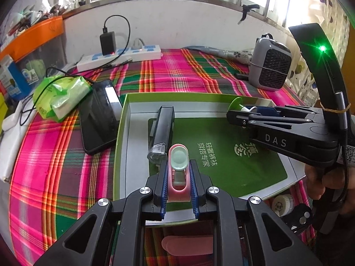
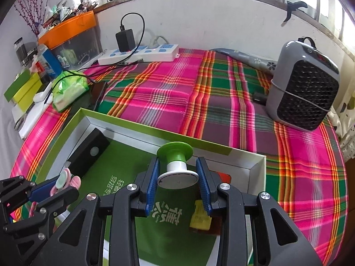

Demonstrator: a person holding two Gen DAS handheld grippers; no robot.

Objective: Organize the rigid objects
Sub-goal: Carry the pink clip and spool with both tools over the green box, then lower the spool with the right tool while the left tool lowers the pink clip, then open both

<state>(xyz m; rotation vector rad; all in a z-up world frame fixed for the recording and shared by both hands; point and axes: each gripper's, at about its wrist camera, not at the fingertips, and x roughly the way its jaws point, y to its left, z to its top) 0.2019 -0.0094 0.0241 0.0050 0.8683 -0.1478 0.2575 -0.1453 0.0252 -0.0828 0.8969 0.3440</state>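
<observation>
Left claw [image 1: 178,173] clamped on pink clip [image 1: 178,166] over green box [image 1: 124,115], right claw [image 2: 177,177] gripping green-capped spool [image 2: 175,161] above box's far wall, black flashlight [image 1: 160,133] inside

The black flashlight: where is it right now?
In the left wrist view, the black flashlight lies inside the green-rimmed box, near its left wall, just beyond the left hand-held gripper.

A woven plaid cloth [image 2: 221,93] covers the table. The shallow box [image 2: 199,143] looks like matt cardboard. At its ten o'clock lies a glossy black phone [image 1: 97,117].
</observation>
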